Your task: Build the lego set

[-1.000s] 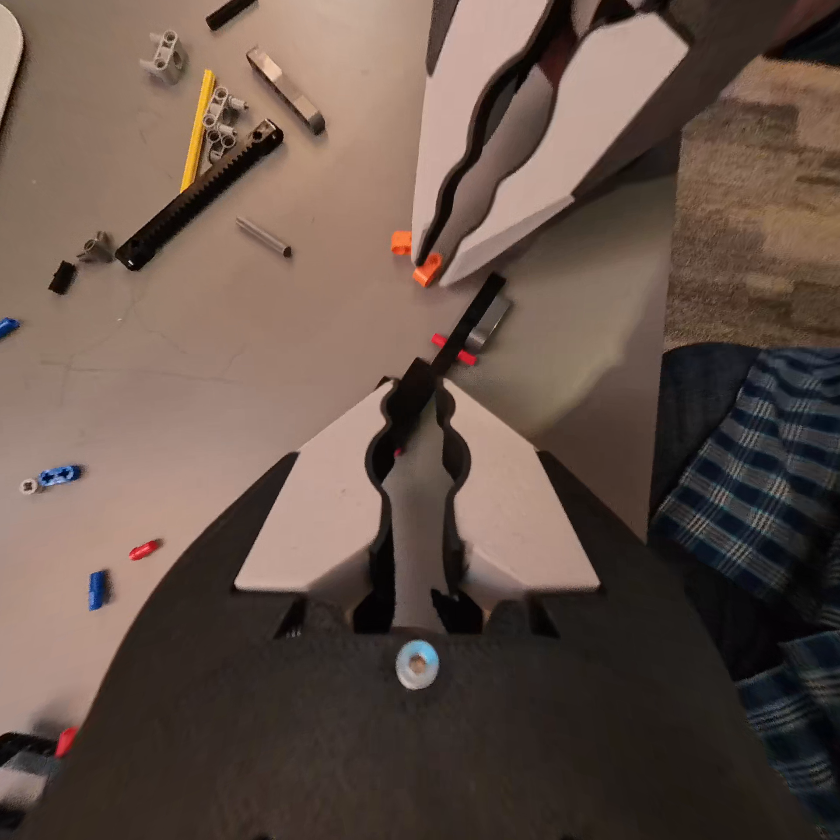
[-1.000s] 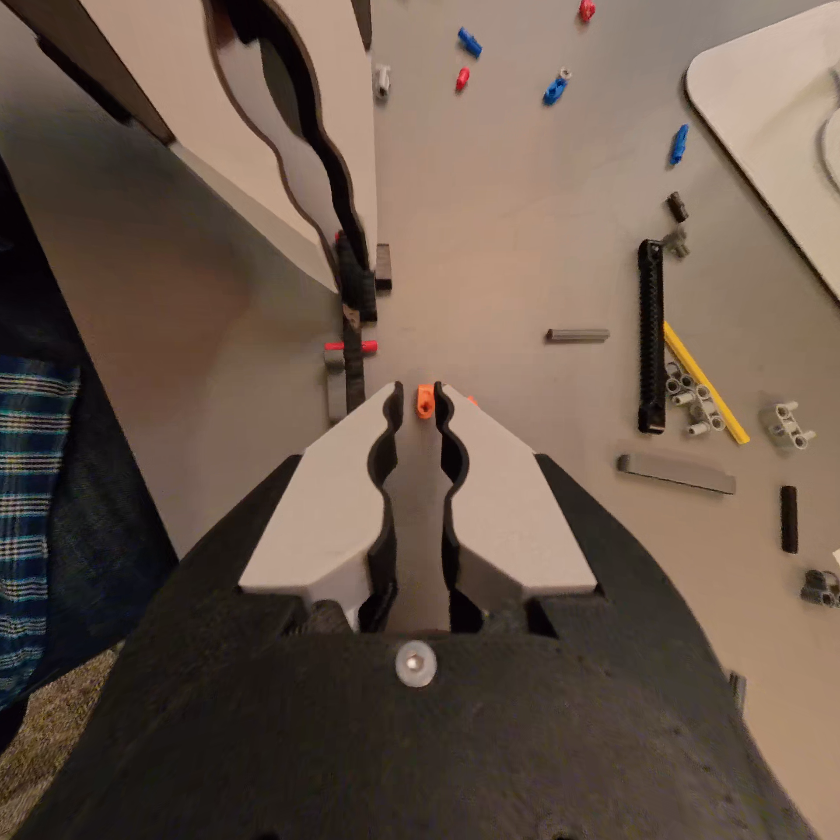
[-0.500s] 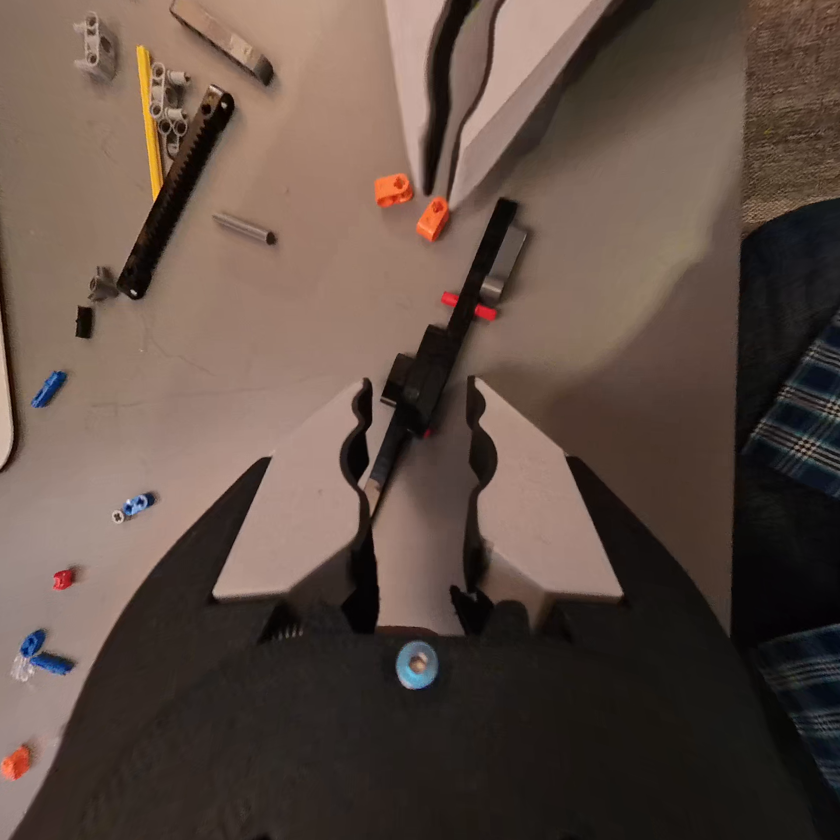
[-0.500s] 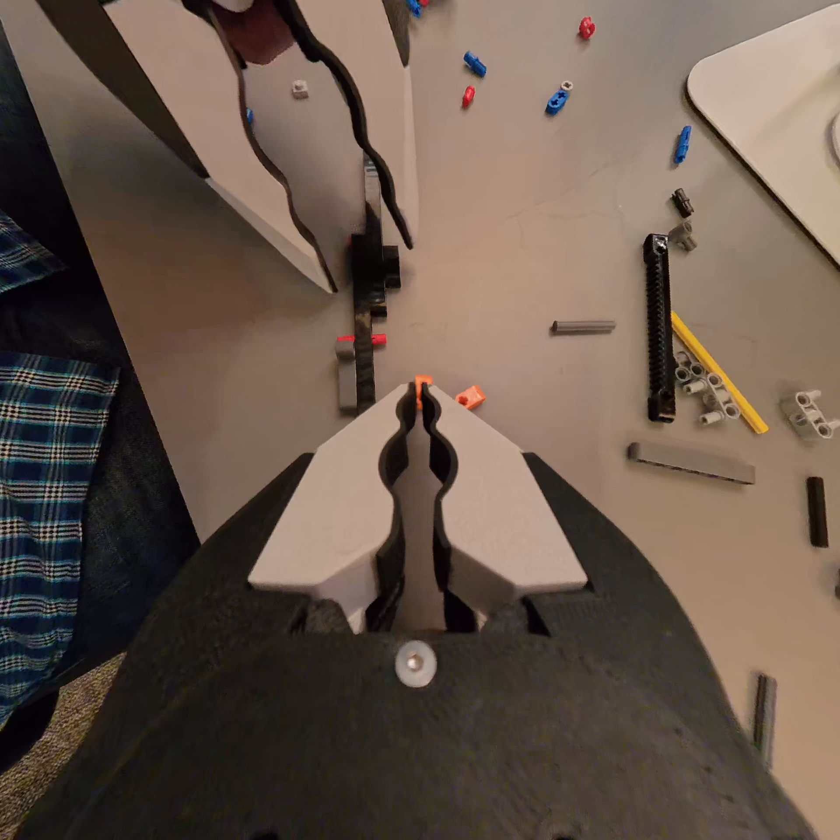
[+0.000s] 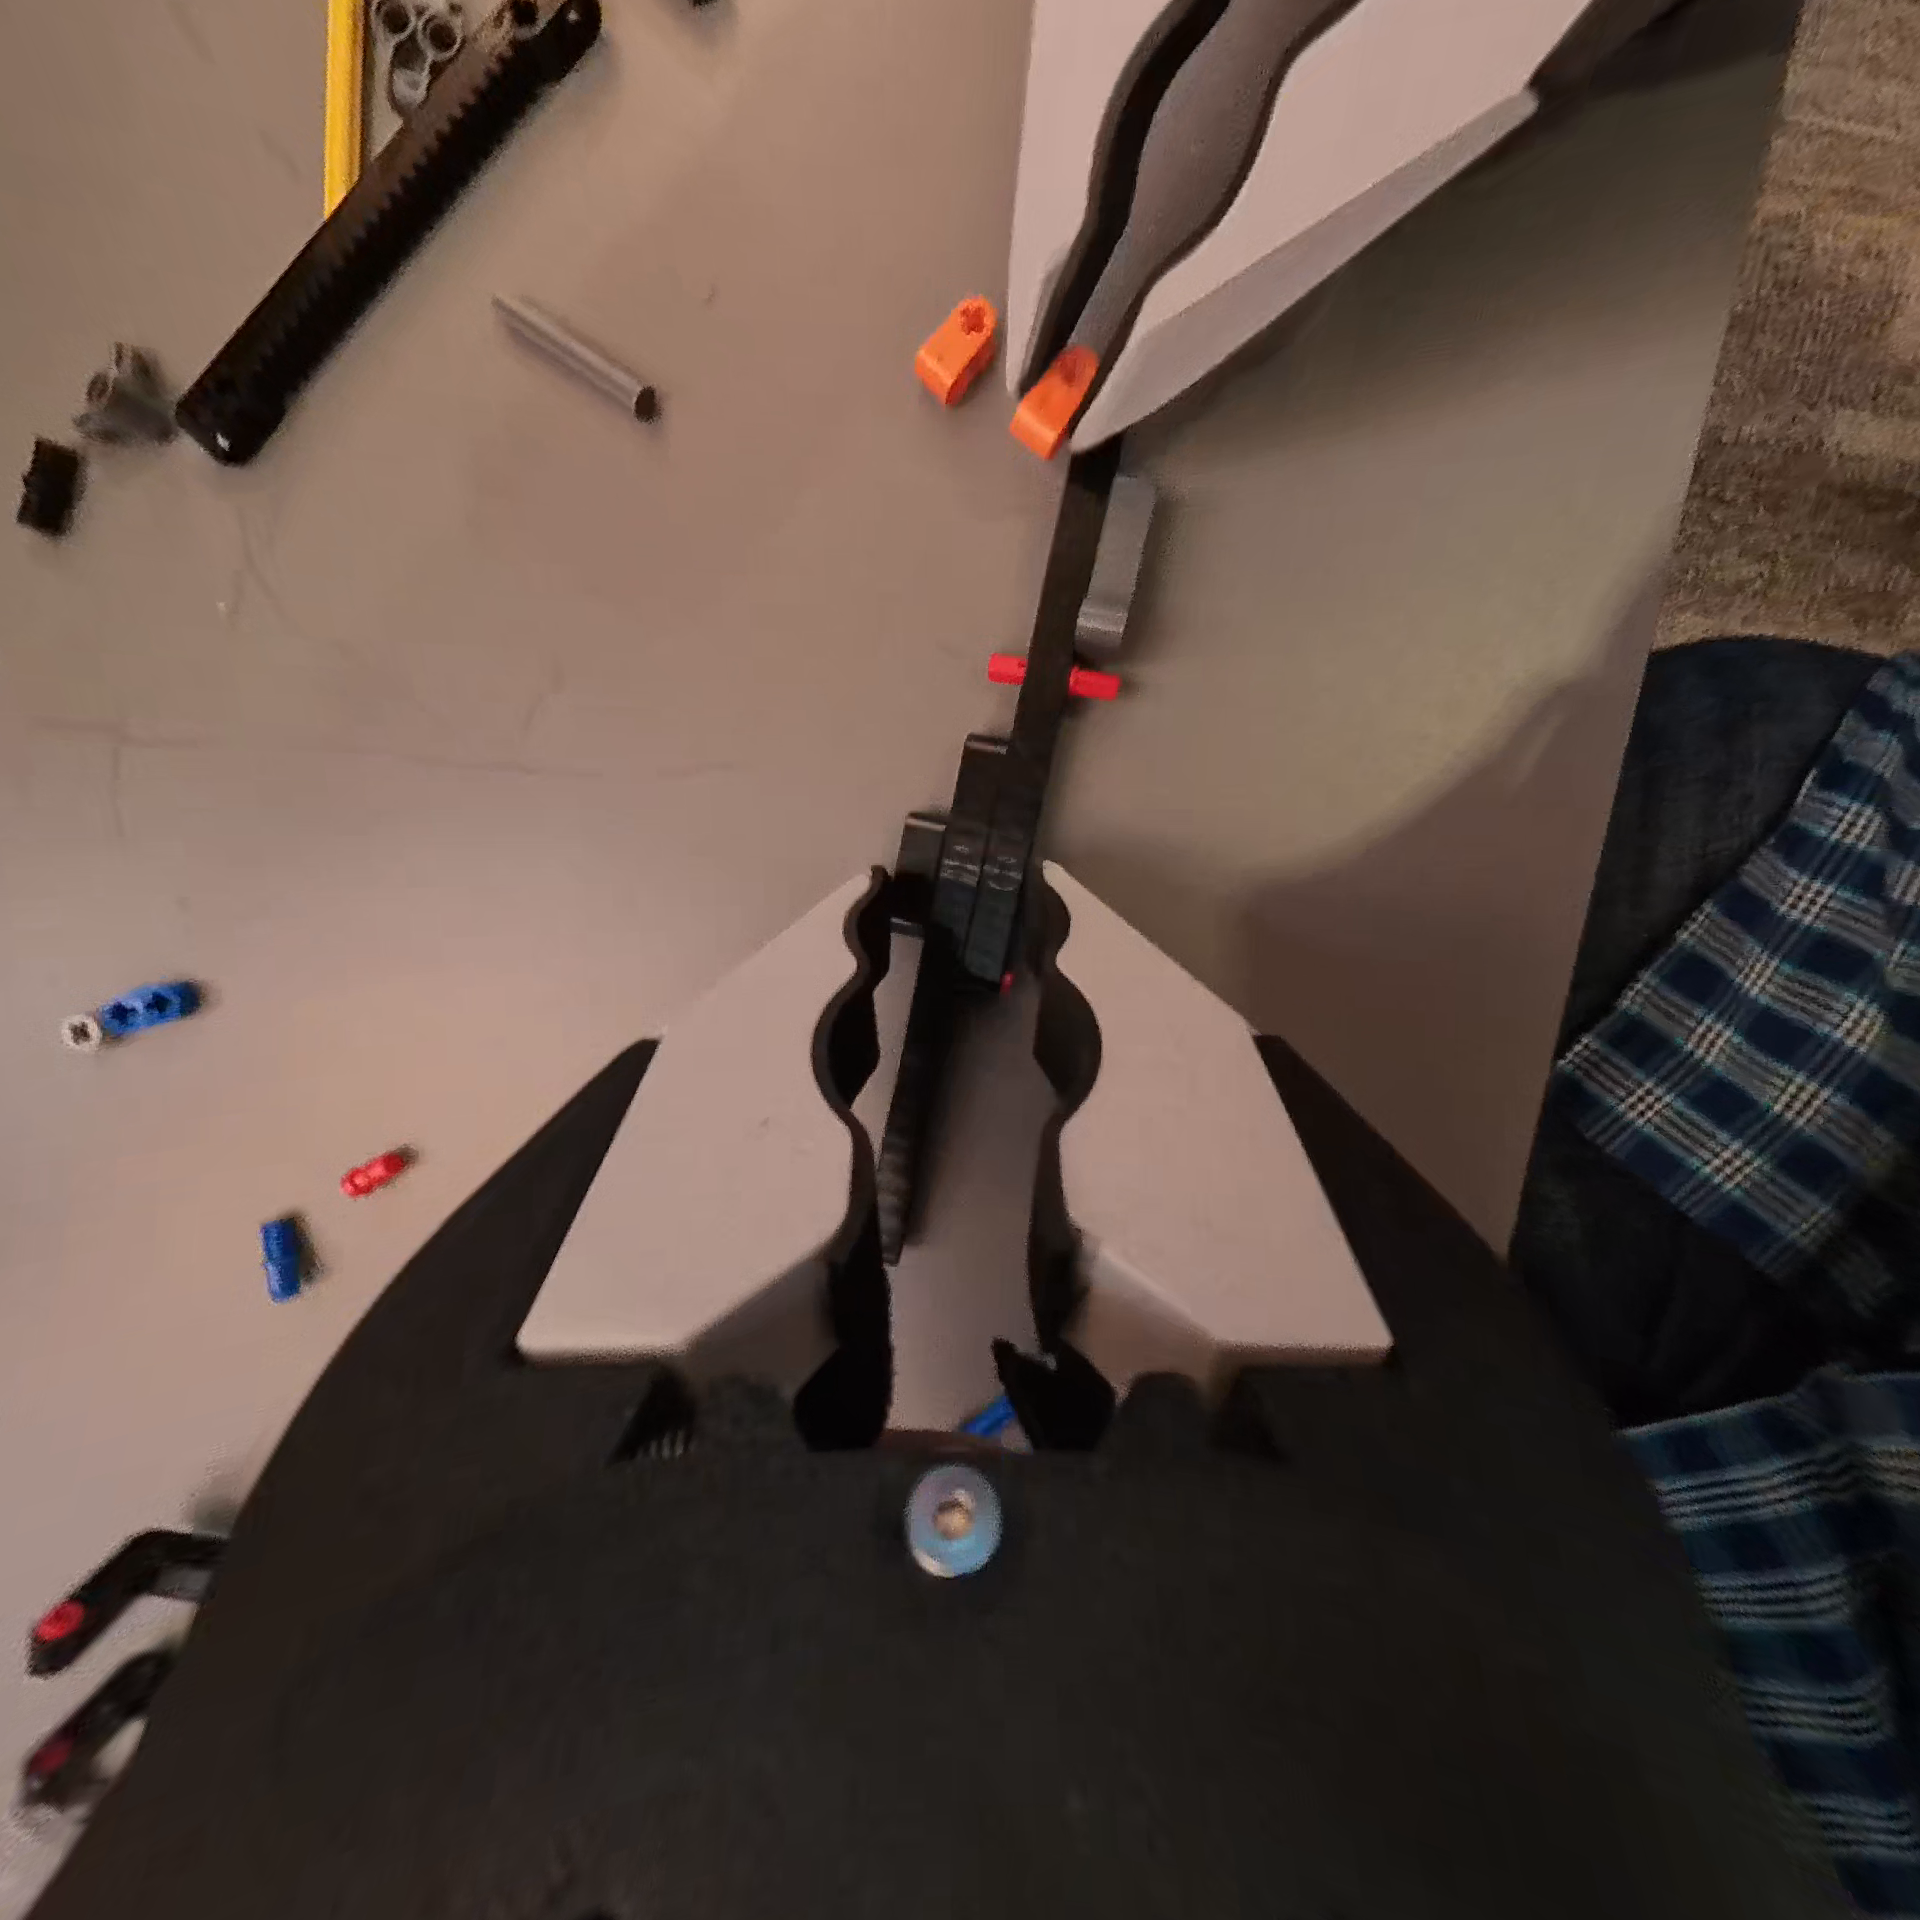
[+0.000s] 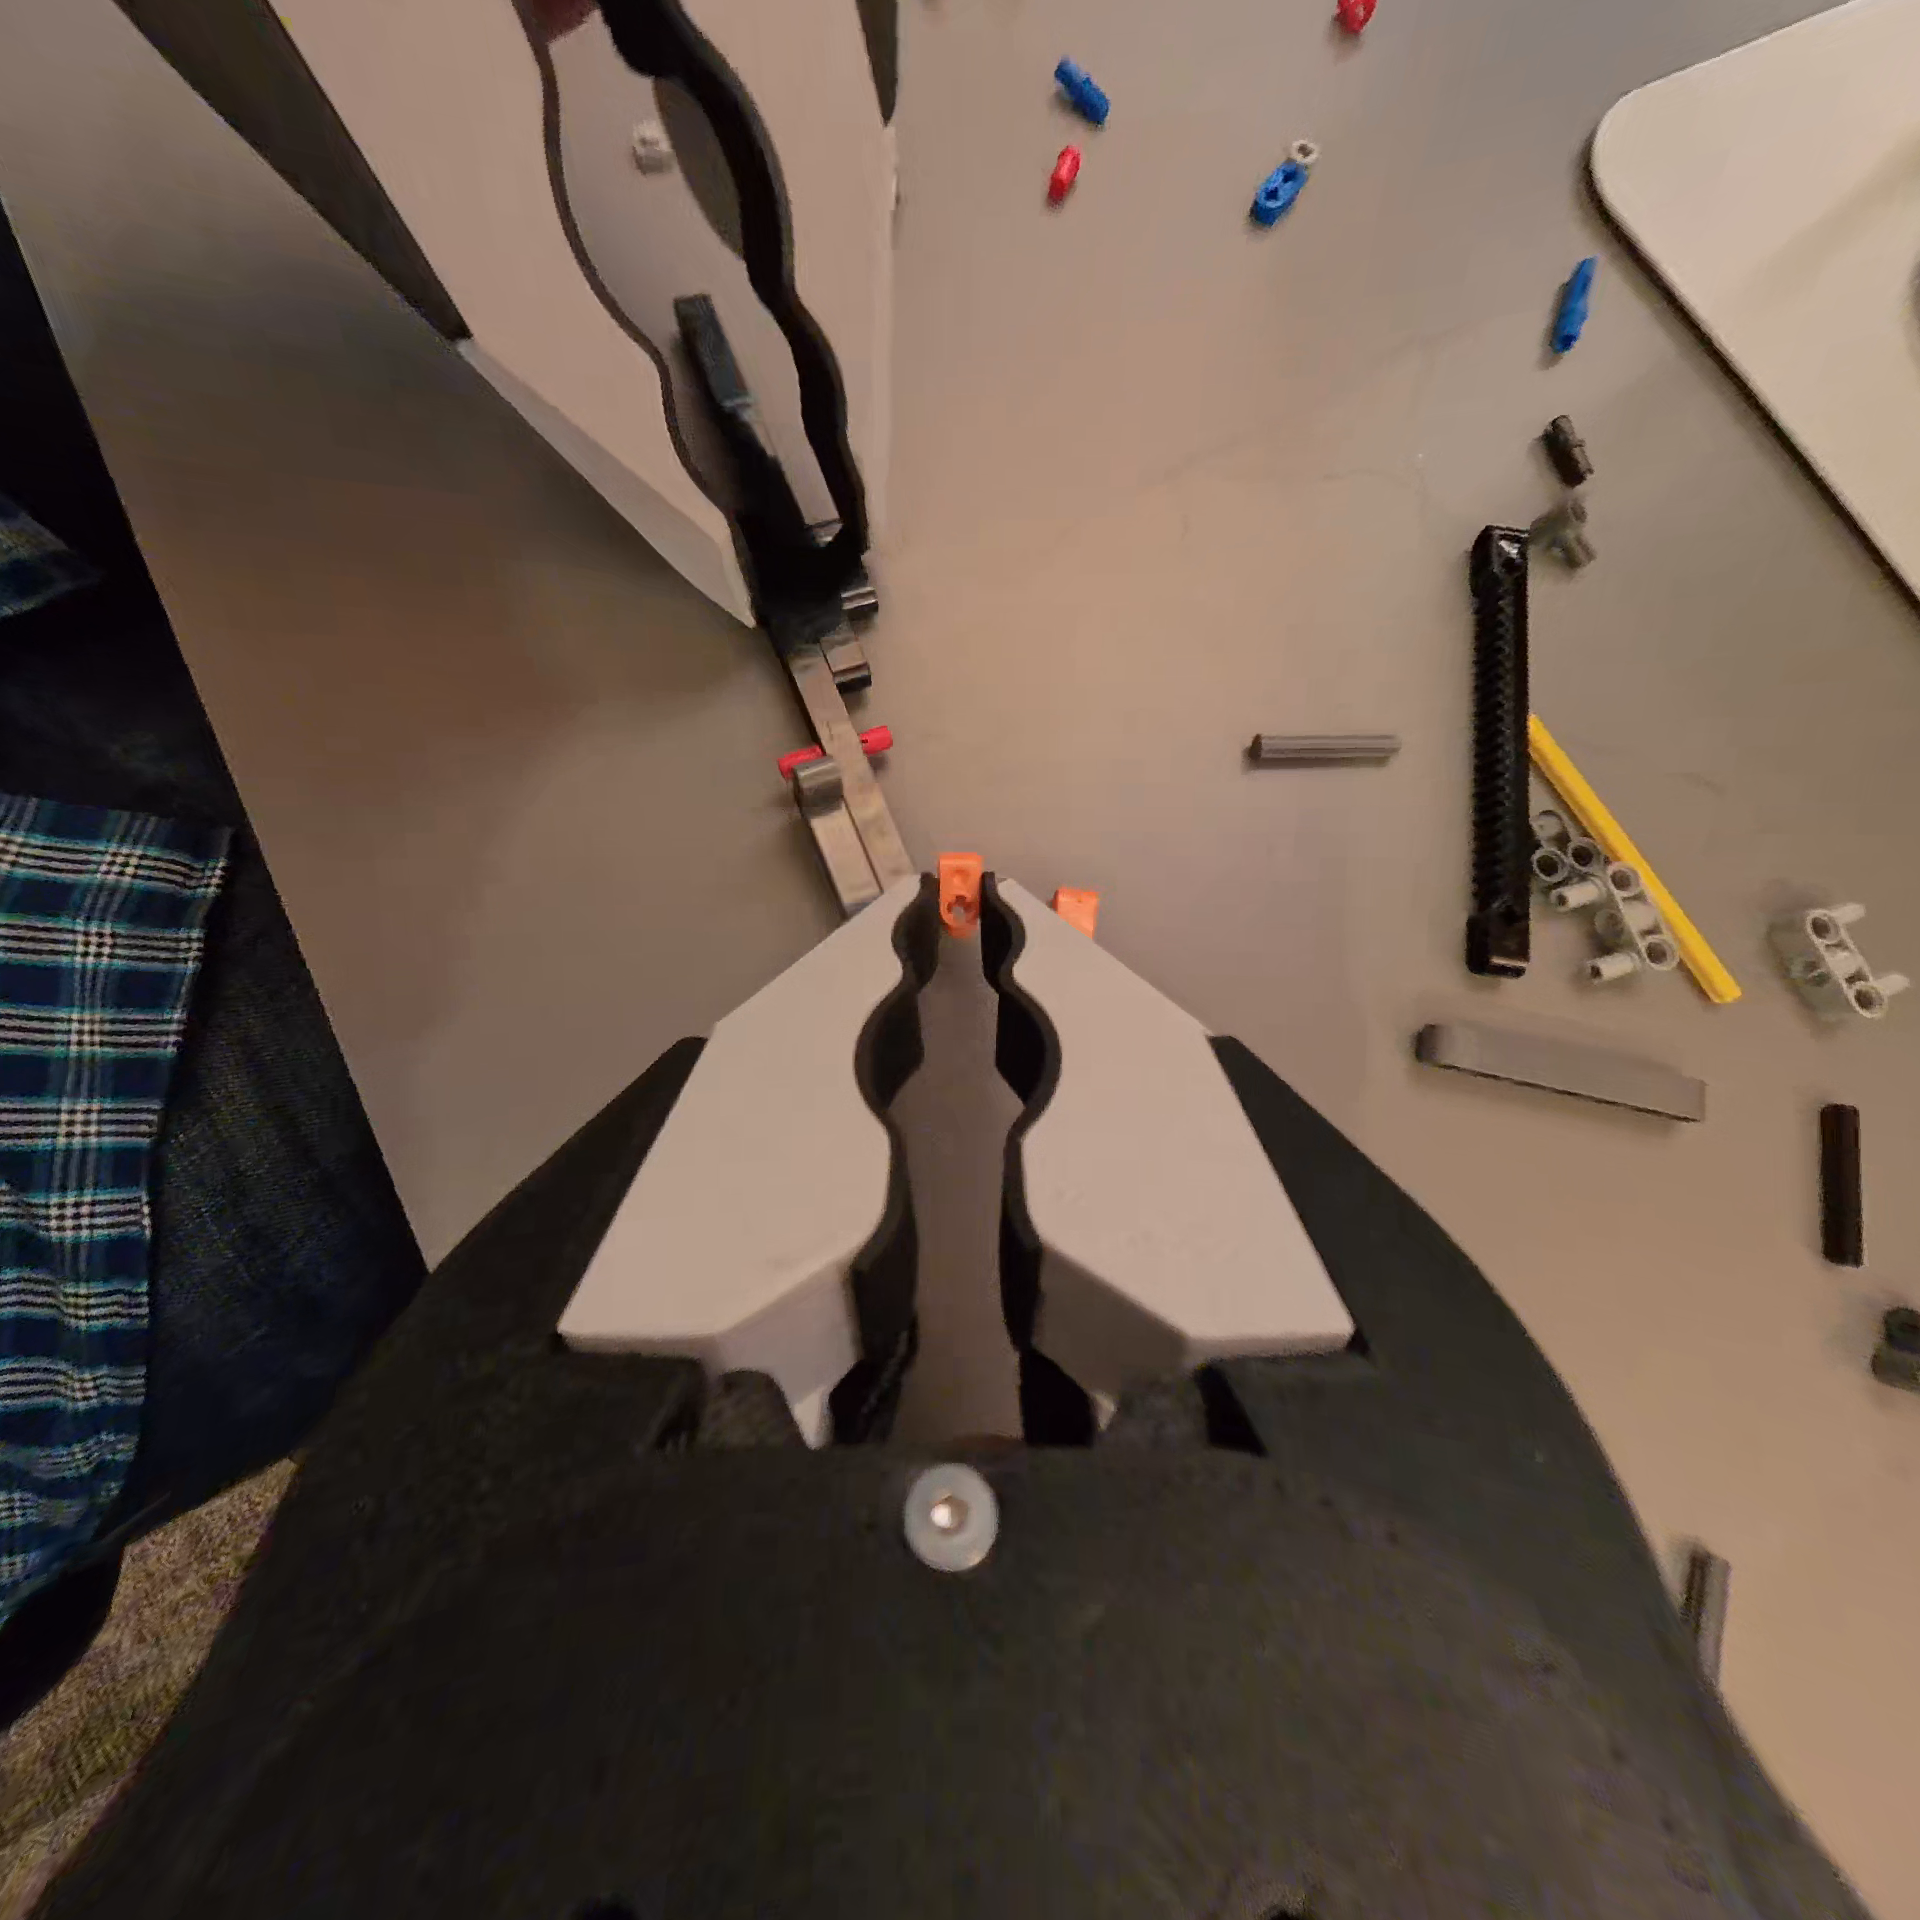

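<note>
Smooth grey-brown tabletop (image 5: 520,727), matte and faintly scuffed, its right edge running beside mottled beige carpet (image 5: 1839,260) and blue plaid cloth (image 5: 1766,1039). From the left, in the left wrist view: small blue plastic pin (image 5: 281,1257), small red plastic pin (image 5: 376,1172), long black toothed rack piece (image 5: 374,239) beside a thin yellow plastic axle (image 5: 341,104), and a short grey plastic axle (image 5: 577,358). A loose orange plastic connector (image 5: 958,348) lies just beside them. The left tongs (image 5: 961,883) are clenched on the long black lego beam assembly (image 5: 1023,790), which carries a red cross pin (image 5: 1051,675) and a grey beam (image 5: 1117,571) and reaches toward the right tongs (image 6: 961,883). These grip a second orange plastic connector (image 6: 958,896) at their tips. In the right wrist view, a pale rounded-corner tray (image 6: 1766,260) sits at the tabletop's far right.
</note>
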Demonstrator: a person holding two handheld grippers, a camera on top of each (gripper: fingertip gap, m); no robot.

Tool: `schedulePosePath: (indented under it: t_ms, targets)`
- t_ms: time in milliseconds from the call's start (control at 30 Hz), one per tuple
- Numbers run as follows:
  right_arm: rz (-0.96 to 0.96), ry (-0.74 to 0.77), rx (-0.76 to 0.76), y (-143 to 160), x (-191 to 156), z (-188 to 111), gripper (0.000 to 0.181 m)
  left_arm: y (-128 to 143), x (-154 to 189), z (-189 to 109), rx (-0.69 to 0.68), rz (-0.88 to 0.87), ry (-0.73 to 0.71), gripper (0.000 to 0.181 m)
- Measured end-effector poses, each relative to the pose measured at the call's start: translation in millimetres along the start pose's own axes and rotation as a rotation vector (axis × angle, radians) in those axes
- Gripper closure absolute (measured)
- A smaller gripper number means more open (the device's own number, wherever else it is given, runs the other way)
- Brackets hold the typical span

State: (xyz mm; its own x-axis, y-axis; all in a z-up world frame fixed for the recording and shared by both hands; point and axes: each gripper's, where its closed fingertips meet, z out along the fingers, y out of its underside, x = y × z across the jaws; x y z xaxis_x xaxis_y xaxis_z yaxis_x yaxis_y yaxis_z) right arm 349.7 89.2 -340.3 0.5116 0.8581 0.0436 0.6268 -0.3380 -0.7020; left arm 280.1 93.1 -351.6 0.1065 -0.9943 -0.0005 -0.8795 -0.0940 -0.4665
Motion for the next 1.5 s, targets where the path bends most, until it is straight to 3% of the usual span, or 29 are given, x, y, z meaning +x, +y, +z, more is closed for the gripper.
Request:
schedulePosePath:
  t_ms: [533,1000,1500]
  targets:
    - [0.112,0.053,0.204,-4.3,-8.7,-41.2,0.176,-14.3,20.1,0.4,0.102,-0.345,0.146,0.158]
    - [0.049,0.073,0.297,-34.0,-11.4,-49.6,0.176,-25.2,5.7,-22.0,0.39,-0.652,0.166,0.158]
    - [-0.033,0.106,0.395,-67.9,-5.9,-49.6,0.176,-43.4,-7.7,-33.2,0.581,-0.8,0.228,0.159]
